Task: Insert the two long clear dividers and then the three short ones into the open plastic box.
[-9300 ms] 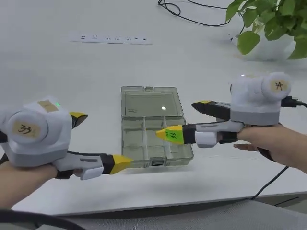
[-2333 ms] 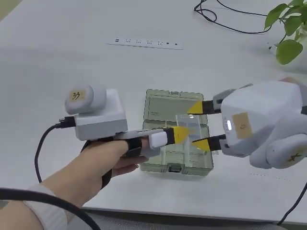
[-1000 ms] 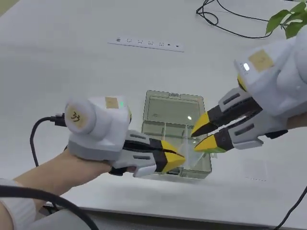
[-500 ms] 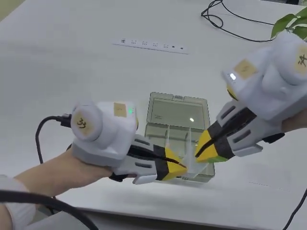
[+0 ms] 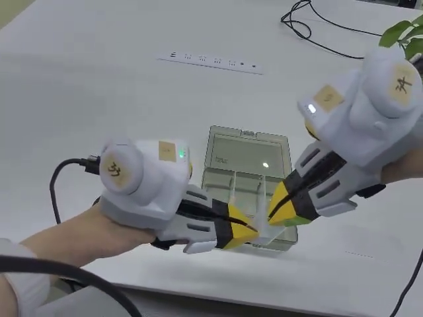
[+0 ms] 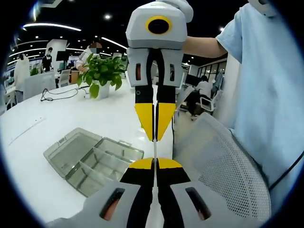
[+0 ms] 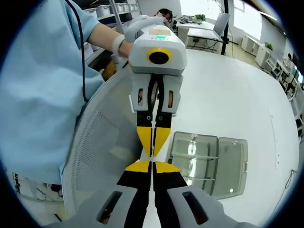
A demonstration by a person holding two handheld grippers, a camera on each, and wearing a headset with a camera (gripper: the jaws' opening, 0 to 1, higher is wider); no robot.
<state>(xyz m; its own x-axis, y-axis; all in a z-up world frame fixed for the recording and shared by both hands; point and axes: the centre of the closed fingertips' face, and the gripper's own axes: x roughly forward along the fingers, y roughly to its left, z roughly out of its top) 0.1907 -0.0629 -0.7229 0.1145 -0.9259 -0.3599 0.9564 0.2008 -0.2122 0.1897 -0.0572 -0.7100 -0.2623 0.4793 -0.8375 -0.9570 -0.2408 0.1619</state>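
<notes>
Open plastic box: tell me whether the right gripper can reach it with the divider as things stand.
Probably yes. The right gripper, shut on the clear divider, hangs over the open plastic box with nothing between. The left gripper clamps the divider's other end.

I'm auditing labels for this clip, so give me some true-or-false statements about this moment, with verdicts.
1. The left tool and the right tool are both shut on one clear divider. True.
2. The plastic box has its lid closed. False: the lid lies open behind it.
3. A potted plant stands on the table. True.
4. The held divider is seated in the box. False: it hangs in the air, beside the box.
5. The power strip lies on the box's near side. False: the power strip lies beyond the box.
</notes>
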